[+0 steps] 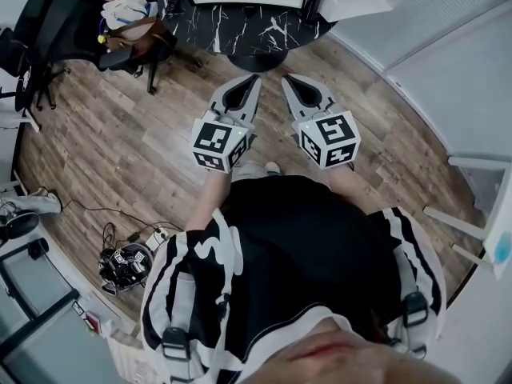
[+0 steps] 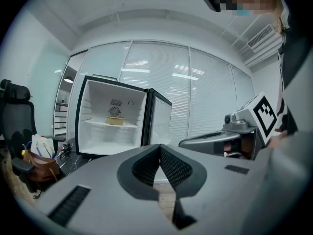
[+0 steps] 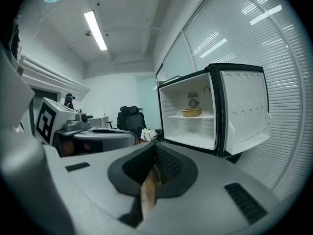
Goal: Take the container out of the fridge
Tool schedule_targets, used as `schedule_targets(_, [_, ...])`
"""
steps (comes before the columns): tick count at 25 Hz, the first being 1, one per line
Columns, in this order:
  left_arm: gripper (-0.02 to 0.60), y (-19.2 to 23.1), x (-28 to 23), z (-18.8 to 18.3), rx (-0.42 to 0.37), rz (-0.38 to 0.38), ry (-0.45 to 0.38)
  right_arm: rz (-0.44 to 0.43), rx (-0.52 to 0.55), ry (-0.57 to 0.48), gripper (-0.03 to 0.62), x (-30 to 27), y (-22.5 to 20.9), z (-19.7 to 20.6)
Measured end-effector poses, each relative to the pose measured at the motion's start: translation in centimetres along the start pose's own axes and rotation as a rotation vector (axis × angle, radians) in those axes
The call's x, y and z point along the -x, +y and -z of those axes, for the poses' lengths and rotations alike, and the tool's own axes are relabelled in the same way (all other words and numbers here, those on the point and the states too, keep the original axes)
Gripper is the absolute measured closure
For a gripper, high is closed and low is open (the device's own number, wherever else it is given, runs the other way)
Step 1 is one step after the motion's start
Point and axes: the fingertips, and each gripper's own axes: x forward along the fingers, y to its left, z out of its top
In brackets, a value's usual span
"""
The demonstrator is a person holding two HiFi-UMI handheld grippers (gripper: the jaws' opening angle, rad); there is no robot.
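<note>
The left gripper (image 1: 253, 78) is carried near level with its jaws together on nothing, apparently waiting because the reach has not begun. Ahead of it, well apart, the fridge (image 2: 157, 122) stands open, giving clear access to the container (image 2: 115, 121) on its upper shelf. Just beside, the right gripper (image 1: 287, 79) is likewise closed and empty.

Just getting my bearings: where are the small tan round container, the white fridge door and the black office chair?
Small tan round container (image 2: 115, 121): left gripper view, side wall.
White fridge door (image 3: 244, 111): right gripper view, inner panel.
Black office chair (image 1: 60, 22): head view, backrest.
</note>
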Motion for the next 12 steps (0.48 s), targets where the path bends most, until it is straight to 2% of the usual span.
schedule_targets(12, [0.575,-0.48,-0.12,-0.40,-0.013,-0.003,0.002,-0.014,0.000,-0.010,0.583,0.01,-0.07,-0.39])
